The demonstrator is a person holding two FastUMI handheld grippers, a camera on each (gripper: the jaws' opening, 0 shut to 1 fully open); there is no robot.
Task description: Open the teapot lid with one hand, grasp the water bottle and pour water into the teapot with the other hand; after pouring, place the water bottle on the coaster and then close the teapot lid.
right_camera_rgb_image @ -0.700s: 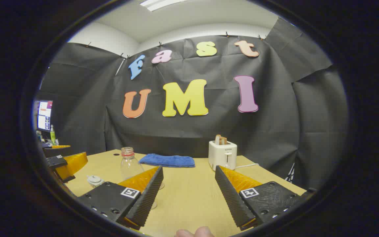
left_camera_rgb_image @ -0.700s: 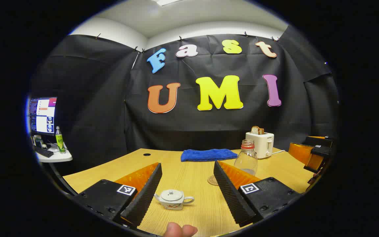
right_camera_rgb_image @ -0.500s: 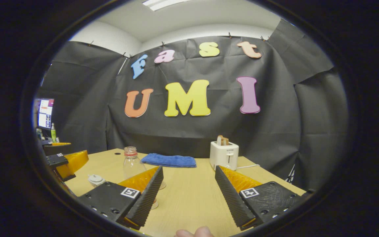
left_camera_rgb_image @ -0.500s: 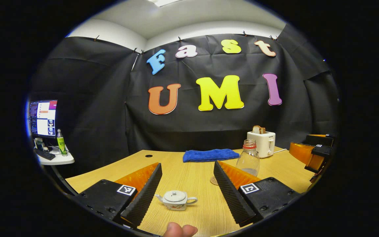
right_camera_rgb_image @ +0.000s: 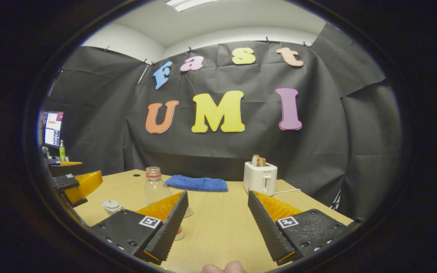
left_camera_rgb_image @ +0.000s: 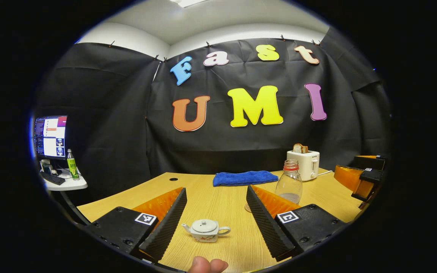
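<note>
A small white teapot (left_camera_rgb_image: 206, 231) with its lid (left_camera_rgb_image: 203, 226) on sits near the table's front edge, while the clear, uncapped water bottle (left_camera_rgb_image: 289, 183) stands upright farther back beside a round coaster (left_camera_rgb_image: 247, 207).

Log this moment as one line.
left tool open, empty | right tool open, empty | small white ceramic teapot lidded | clear plastic water bottle standing

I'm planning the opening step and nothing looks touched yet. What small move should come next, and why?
Probably ease the left hand-held gripper forward and down onto the lid knob. The teapot sits closed on the table, framed between its open fingers but not gripped. The water bottle stands upright beside the right hand-held gripper, open and holding nothing, so pouring likely waits on the lid.
</note>
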